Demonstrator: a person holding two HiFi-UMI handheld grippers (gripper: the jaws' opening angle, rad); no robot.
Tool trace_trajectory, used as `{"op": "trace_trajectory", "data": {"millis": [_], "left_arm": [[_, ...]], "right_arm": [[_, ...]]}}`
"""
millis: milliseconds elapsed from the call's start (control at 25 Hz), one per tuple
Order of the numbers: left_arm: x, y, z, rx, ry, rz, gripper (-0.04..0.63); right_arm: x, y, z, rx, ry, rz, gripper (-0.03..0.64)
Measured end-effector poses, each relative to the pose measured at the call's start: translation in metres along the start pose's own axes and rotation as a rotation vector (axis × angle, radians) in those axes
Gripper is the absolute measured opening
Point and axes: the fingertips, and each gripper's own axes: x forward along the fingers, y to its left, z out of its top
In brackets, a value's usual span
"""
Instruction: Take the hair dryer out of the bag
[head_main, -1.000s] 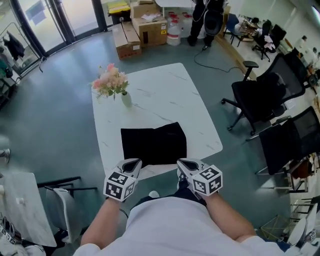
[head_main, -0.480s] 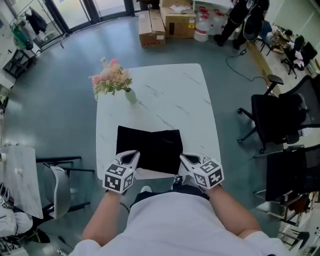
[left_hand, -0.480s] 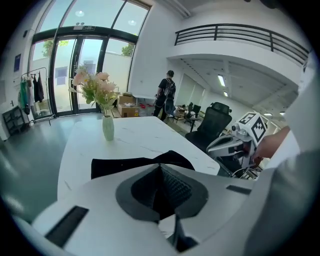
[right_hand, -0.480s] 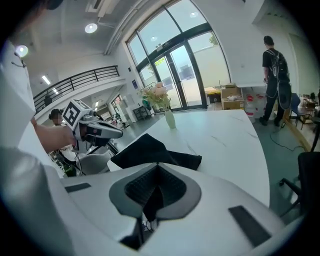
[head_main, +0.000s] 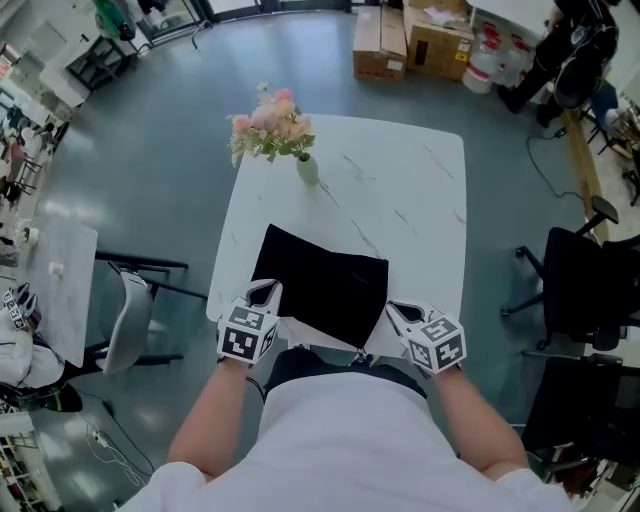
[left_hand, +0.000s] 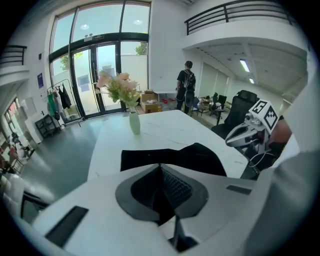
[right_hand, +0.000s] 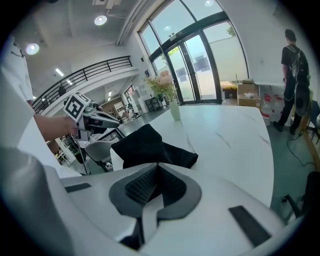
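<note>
Near tabletop (head_main: 405, 185) edge: left gripper (head_main: 268, 288) and right gripper (head_main: 392, 306), fingers of both closed, nothing between. Between them, black bag (head_main: 322, 285), flat on tabletop; hair dryer out of sight. Farther back, flower vase (head_main: 306, 168).

Daylight pours through the tall glass doors (left_hand: 100, 75), helped by ceiling lights (right_hand: 100, 20). The white table (head_main: 400, 200) is evenly bright, with soft shadows; the black bag (head_main: 325, 285) shows little detail. The 2 gripper views curve heavily inside dark round borders.
</note>
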Motion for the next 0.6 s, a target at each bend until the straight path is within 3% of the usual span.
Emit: {"op": "trace_trajectory", "data": {"millis": [160, 240, 360, 440, 520, 600], "left_arm": [[0.01, 0.057, -0.015, -0.112, 0.041, 0.067, 0.031], [0.018, 0.073, -0.022, -0.172, 0.07, 0.044, 0.146], [0.03, 0.089, -0.036, -0.207, 0.11, 0.009, 0.181], [0.04, 0.095, -0.049, -0.255, 0.147, -0.034, 0.215], [0.047, 0.091, -0.059, -0.319, 0.172, -0.13, 0.227], [0.052, 0.083, -0.064, -0.329, 0.192, -0.214, 0.227]], "right_arm": [[0.003, 0.0, 0.012, 0.009, -0.023, -0.018, 0.017], [0.007, 0.006, 0.016, 0.018, -0.029, -0.028, 0.017], [0.014, 0.017, 0.021, 0.028, -0.038, -0.041, 0.017], [0.018, 0.021, 0.025, 0.041, -0.049, -0.057, 0.017], [0.023, 0.024, 0.027, 0.057, -0.057, -0.077, 0.017], [0.027, 0.027, 0.028, 0.074, -0.059, -0.1, 0.017]]}}
